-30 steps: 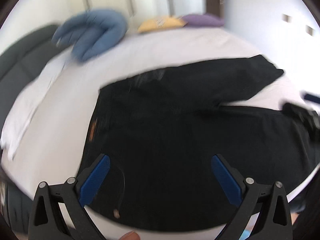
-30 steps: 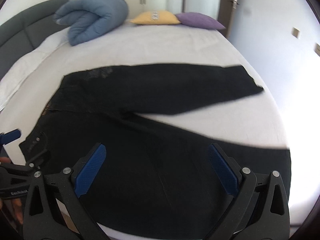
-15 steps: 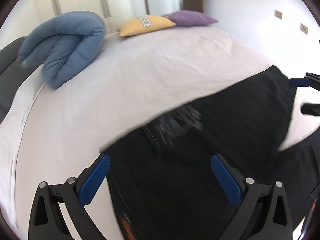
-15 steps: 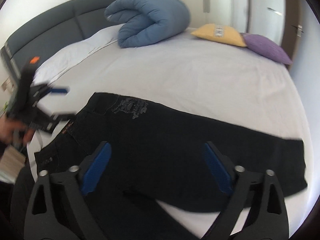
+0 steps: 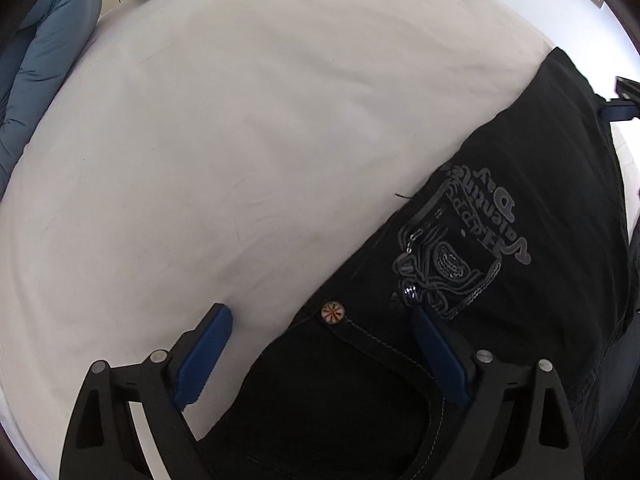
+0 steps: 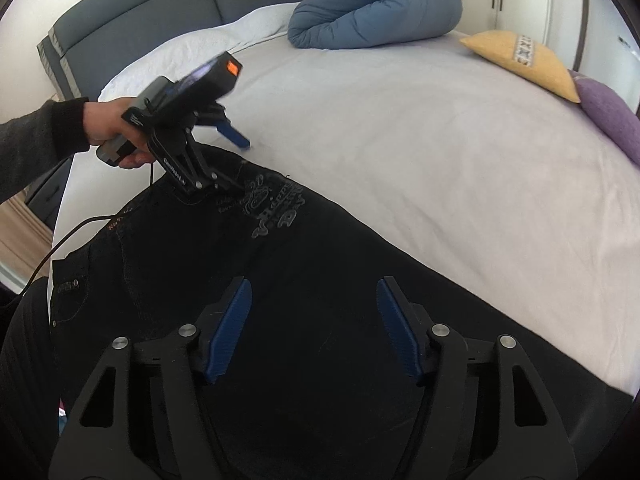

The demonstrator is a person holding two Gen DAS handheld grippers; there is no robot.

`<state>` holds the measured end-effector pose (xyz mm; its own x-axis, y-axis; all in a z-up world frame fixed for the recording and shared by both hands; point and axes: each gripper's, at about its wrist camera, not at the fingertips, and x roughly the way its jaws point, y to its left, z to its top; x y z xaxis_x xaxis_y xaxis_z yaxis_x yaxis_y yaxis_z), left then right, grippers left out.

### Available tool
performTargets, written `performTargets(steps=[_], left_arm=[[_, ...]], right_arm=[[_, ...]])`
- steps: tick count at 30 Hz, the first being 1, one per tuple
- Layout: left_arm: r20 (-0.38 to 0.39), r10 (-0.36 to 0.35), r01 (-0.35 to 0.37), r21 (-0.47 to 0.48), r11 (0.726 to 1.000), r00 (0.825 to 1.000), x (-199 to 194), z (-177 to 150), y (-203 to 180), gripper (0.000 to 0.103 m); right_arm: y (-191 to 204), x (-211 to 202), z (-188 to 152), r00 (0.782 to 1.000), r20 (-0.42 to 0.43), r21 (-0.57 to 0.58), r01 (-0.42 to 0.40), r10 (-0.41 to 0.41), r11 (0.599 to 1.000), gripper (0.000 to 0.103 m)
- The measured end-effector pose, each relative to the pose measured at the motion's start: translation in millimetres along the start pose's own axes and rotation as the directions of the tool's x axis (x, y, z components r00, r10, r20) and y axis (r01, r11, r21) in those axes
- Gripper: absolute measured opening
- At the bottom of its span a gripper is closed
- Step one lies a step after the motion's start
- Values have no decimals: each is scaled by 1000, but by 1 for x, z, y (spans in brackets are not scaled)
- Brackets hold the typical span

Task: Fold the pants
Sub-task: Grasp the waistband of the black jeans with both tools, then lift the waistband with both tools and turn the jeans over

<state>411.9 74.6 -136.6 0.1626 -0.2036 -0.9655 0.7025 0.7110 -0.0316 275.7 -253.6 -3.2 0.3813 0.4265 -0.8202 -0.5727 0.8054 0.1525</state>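
Note:
Black pants [image 6: 304, 280] lie flat on a white bed [image 6: 400, 128], with a grey printed emblem [image 5: 460, 240] by the waist. My left gripper [image 5: 322, 334] is open and low over the waistband's far corner, one finger over the sheet, the other over the fabric near a rivet button [image 5: 333, 312]. It also shows in the right wrist view [image 6: 234, 160], held by a hand. My right gripper [image 6: 314, 316] is open just above the far pant leg, holding nothing.
A rolled blue duvet [image 6: 372, 4] lies at the head of the bed. A yellow pillow [image 6: 524, 60] and a purple pillow [image 6: 612, 120] lie at the far right edge. A grey headboard [image 6: 132, 20] stands behind. A cable [image 6: 60, 244] trails off the bed's left edge.
Both grippers have moved forward and down toward the far side of the pants. The left one has dropped to the waistband corner; the right one has come close over the far leg.

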Motion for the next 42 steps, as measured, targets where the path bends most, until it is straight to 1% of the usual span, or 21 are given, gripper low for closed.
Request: performTargets(steps=[1, 2, 3, 4, 6, 9, 12, 17, 20, 23, 24, 26, 27, 29, 30, 32, 33, 35, 38, 40, 42], left_arm=[[0, -11, 11, -4, 1000, 1000, -1, -1, 1, 88], [-1, -22, 22, -7, 1000, 1000, -1, -2, 1, 85], [0, -28, 28, -7, 1000, 1000, -4, -4, 0, 74], [5, -30, 30, -10, 999, 1000, -7, -5, 1, 51], [21, -35, 36, -33, 999, 999, -16, -9, 1, 20], [63, 24, -24, -1, 1000, 998, -26, -20, -18, 16], [128, 84, -91, 44, 995, 988, -38, -35, -37, 14], [256, 104, -119, 46, 992, 961, -76, -72, -57, 14], [295, 113, -138, 63, 989, 949, -91, -88, -73, 14], [307, 118, -150, 84, 985, 944, -98, -92, -82, 14], [312, 115, -148, 85, 985, 943, -99, -93, -82, 14], [319, 112, -144, 80, 986, 941, -101, -92, -80, 14], [322, 109, -140, 76, 987, 940, -103, -94, -85, 14], [326, 109, -140, 75, 987, 939, -103, -92, -82, 14], [326, 109, -142, 76, 987, 939, -104, -88, -84, 14], [325, 113, -146, 80, 986, 939, -103, -84, -81, 14], [326, 115, -148, 80, 986, 939, -102, -80, -77, 14], [333, 115, -147, 73, 986, 936, -104, -83, -75, 14], [341, 116, -145, 61, 988, 933, -109, -90, -78, 14], [346, 113, -142, 60, 988, 932, -112, -96, -81, 14], [348, 106, -138, 68, 988, 931, -117, -103, -89, 14]], right_arm=[[-4, 5, 3, 1000, -7, -7, -5, 5, 1000, 63], [-7, 11, 7, 1000, -17, -19, -8, 7, 1000, 59], [-9, 15, 9, 1000, -28, -27, -10, 9, 1000, 56], [-10, 22, 13, 999, -42, -34, -18, 17, 999, 52], [-11, 35, 21, 998, -59, -48, -27, 24, 998, 52], [-9, 49, 35, 996, -80, -75, -33, 27, 997, 48], [2, 60, 52, 995, -95, -111, -44, 33, 993, 48], [11, 76, 75, 990, -134, -186, -67, 42, 980, 48], [11, 86, 85, 984, -176, -206, -74, 37, 976, 48], [11, 91, 89, 979, -200, -213, -92, 48, 973, 47], [12, 92, 89, 978, -202, -218, -92, 47, 972, 44], [12, 95, 90, 976, -217, -221, -86, 37, 971, 32], [13, 98, 89, 973, -229, -225, -78, 25, 971, 32], [13, 104, 89, 967, -254, -225, -71, 12, 972, 21], [12, 106, 89, 964, -265, -218, -72, 12, 973, 19], [13, 106, 90, 963, -267, -207, -76, 19, 975, 10], [13, 105, 91, 964, -264, -197, -80, 26, 977, 9], [10, 97, 91, 969, -242, -133, -79, 45, 988, 7], [9, 90, 88, 972, -215, 21, -95, 97, 995, 5], [13, 83, 78, 972, -194, 102, -113, 131, 988, 5], [14, 76, 66, 969, -159, 225, -150, 188, 963, 5]])
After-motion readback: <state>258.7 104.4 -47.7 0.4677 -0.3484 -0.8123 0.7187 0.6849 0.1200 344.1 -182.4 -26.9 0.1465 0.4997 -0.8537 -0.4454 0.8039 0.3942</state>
